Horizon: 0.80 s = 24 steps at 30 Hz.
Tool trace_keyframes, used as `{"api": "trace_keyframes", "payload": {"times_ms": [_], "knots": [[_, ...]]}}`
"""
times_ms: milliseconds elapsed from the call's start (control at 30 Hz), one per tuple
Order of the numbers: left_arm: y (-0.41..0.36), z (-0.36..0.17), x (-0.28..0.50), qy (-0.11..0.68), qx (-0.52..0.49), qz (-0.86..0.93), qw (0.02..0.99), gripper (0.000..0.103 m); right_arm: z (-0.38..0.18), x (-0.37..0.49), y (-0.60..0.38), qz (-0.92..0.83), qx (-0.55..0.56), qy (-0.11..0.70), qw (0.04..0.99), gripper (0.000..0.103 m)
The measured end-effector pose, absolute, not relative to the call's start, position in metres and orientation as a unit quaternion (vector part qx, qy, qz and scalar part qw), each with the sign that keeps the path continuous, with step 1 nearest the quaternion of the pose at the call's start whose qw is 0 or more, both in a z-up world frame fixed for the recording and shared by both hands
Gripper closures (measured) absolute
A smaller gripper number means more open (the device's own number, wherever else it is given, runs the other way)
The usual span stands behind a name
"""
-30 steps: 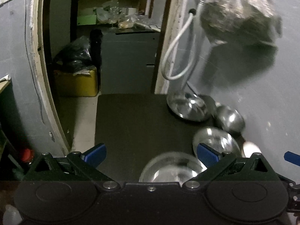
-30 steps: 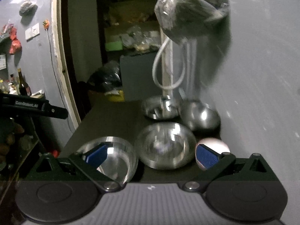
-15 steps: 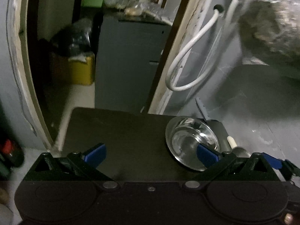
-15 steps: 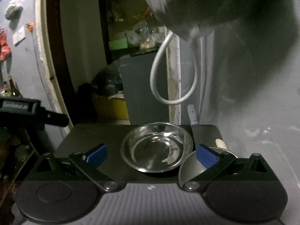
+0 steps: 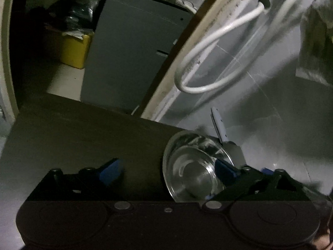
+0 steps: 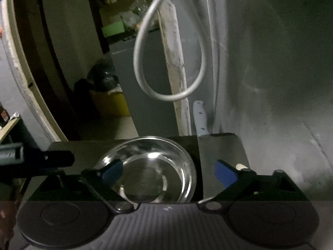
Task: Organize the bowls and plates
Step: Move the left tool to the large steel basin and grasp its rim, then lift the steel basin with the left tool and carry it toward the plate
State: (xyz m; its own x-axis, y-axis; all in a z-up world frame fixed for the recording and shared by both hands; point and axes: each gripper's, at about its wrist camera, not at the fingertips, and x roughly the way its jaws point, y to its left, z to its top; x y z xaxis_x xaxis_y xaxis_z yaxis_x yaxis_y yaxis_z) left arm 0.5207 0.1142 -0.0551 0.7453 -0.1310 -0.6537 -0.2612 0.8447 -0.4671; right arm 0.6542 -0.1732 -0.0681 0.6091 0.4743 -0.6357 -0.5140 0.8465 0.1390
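Up close in the left wrist view, the left tongs (image 5: 168, 169) stand wide with blue pads on black arms; the jaws have just been closing a little, and nothing is pressed between them. One shallow steel bowl (image 5: 193, 170) sits on the dark matte counter (image 5: 83, 137) toward its far right corner, round, polished and mirror-bright, with a flat bottom and a flared rim. The right-hand pad overlaps the bowl's rim in the picture; whether it touches cannot be told. Behind the bowl a cleaver (image 5: 220, 133) leans toward the grey wall, its pale handle upward and its flat metal blade down. One white hose (image 5: 199, 87) hangs in a loop on the wall, smooth and glossy. A yellow bin (image 5: 77, 52) stands on the floor beyond the doorway.

From the right wrist view, the right tongs (image 6: 168, 171) are likewise spread, having just closed slightly, with the bowl (image 6: 158, 177) lying below and between the pads, not gripped. The same single bowl rests at the counter's (image 6: 68, 148) far end, just beside the cleaver's (image 6: 220, 156) broad rectangular blade. The left tool's black body pokes in from the left edge. The hose (image 6: 170, 95) loops above.
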Motion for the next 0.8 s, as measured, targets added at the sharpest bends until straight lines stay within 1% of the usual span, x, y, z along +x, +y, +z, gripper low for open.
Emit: {"api": "trace_keyframes", "payload": {"times_ms": [33, 167, 233, 267, 333, 400, 500, 600, 767, 800], "knots": [[0.113, -0.058, 0.523, 0.356, -0.278, 0.035, 0.892, 0.013, -0.07, 0.658, -0.172, 0.273, -0.029, 0.351, 0.895, 0.015], [0.113, -0.068, 0.523, 0.362, -0.294, 0.028, 0.884, 0.023, -0.077, 0.666, -0.167, 0.267, -0.038, 0.367, 0.89, 0.02], [0.112, -0.073, 0.526, 0.366, -0.3, 0.021, 0.881, 0.032, -0.08, 0.668, -0.165, 0.268, -0.039, 0.375, 0.887, 0.027], [0.111, -0.074, 0.527, 0.368, -0.302, 0.018, 0.879, 0.034, -0.082, 0.67, -0.163, 0.267, -0.041, 0.378, 0.885, 0.029], [0.109, -0.076, 0.529, 0.371, -0.304, 0.011, 0.877, 0.046, -0.083, 0.673, -0.16, 0.268, -0.045, 0.384, 0.882, 0.036], [0.107, -0.078, 0.534, 0.379, -0.301, 0.008, 0.875, 0.055, -0.086, 0.676, -0.158, 0.266, -0.05, 0.391, 0.88, 0.04], [0.105, -0.081, 0.537, 0.384, -0.303, 0.002, 0.872, 0.064, -0.091, 0.68, -0.155, 0.261, -0.051, 0.4, 0.877, 0.048], [0.106, -0.084, 0.539, 0.387, -0.303, -0.002, 0.871, 0.067, -0.095, 0.682, -0.156, 0.262, -0.044, 0.412, 0.872, 0.05], [0.106, -0.088, 0.542, 0.396, -0.305, -0.003, 0.866, 0.075, -0.1, 0.685, -0.155, 0.262, -0.034, 0.422, 0.867, 0.049], [0.107, -0.089, 0.543, 0.4, -0.304, -0.003, 0.865, 0.079, -0.1, 0.685, -0.154, 0.262, -0.036, 0.422, 0.867, 0.049]]}}
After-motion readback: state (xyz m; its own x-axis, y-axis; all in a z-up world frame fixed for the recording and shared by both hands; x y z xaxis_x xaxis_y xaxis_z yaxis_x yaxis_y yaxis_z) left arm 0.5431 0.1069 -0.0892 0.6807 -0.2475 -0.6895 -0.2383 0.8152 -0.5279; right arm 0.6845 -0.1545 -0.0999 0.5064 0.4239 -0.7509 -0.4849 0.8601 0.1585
